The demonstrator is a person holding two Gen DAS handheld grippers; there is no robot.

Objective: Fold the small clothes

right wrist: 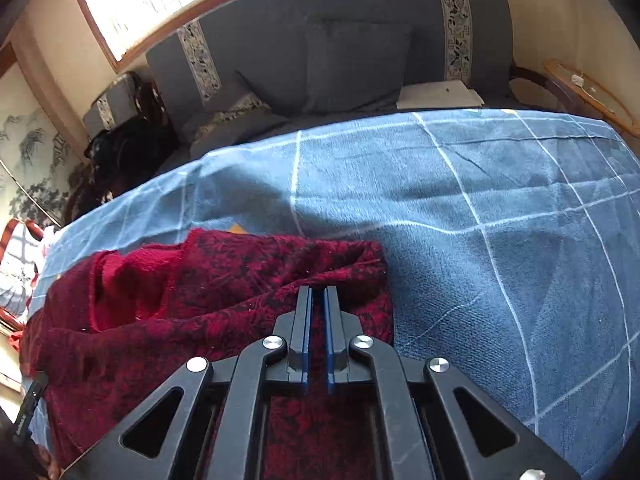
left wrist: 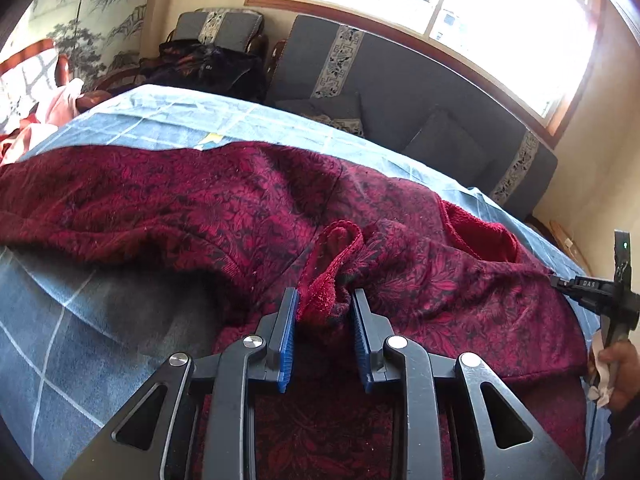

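A dark red patterned garment [left wrist: 208, 204] lies spread across the blue checked bedcover [left wrist: 60, 340]. My left gripper [left wrist: 325, 300] is partly closed on a bunched fold of the garment near its front edge. The fold stands up between the blue pads. In the right wrist view the garment [right wrist: 180, 304] lies to the left and under my right gripper [right wrist: 317, 294], whose jaws are nearly together on the cloth's right part. The right gripper also shows at the right edge of the left wrist view [left wrist: 560, 282].
A grey sofa [right wrist: 360, 52] with cushions stands beyond the bedcover under a bright window [left wrist: 460, 0]. Dark clothes [left wrist: 200, 68] are piled on a chair at the back left. Pink cloth [left wrist: 60, 104] lies at the far left. A small wooden table [right wrist: 580, 88] stands at right.
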